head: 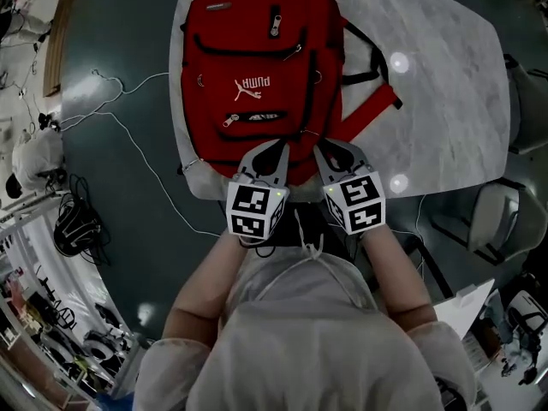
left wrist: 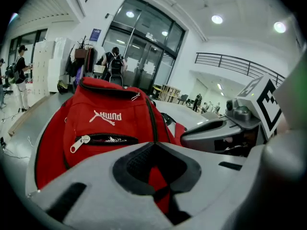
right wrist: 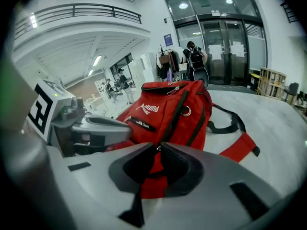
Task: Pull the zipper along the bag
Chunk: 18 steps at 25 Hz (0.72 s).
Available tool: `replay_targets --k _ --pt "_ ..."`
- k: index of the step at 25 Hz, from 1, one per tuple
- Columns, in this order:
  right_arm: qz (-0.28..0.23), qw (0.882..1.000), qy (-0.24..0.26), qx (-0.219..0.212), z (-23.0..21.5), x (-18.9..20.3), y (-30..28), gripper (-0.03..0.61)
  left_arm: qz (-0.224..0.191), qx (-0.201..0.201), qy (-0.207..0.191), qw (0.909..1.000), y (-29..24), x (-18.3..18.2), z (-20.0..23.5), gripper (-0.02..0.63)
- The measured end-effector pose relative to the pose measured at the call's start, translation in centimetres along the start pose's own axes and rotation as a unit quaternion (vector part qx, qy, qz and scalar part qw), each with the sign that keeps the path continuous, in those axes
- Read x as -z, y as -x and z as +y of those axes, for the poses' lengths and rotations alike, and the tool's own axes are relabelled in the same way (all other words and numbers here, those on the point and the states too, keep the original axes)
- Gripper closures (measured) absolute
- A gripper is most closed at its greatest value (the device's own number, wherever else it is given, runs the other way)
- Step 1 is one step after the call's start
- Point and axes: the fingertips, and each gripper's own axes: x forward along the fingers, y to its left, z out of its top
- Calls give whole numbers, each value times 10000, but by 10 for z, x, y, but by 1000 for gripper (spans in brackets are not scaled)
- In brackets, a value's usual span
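Observation:
A red backpack [head: 257, 67] lies flat on a white marble table [head: 428, 84], its bottom edge toward me. My left gripper [head: 281, 146] is at the bag's near edge, shut on a fold of its red fabric [left wrist: 154, 176]. Just to its right, my right gripper [head: 317, 150] is shut at the near end of the black main zipper line [right wrist: 180, 111]. A small metal zipper pull [right wrist: 157, 148] shows right at its closed tips. The front pocket's silver pull [left wrist: 79, 143] lies untouched on the bag's face.
The bag's red and black shoulder straps [head: 368, 101] trail onto the table to the right. Grey chairs [head: 497, 221] stand at the table's right side. White cables [head: 128, 127] run over the dark floor on the left. People stand far off by glass doors [right wrist: 194, 56].

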Motion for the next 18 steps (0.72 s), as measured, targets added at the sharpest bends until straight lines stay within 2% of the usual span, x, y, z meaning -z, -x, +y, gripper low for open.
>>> replay_targets --k 6,8,18 --pt "439 9977 512 -80 -8 14 -26 542 340 40 253 9991 -34 24 6 593" --pt "527 9965 626 -160 -7 13 -32 489 434 52 253 9987 -40 28 6 593" --pt "1100 9857 1225 -373 -13 21 -60 489 998 162 319 9944 -64 46 16 592"
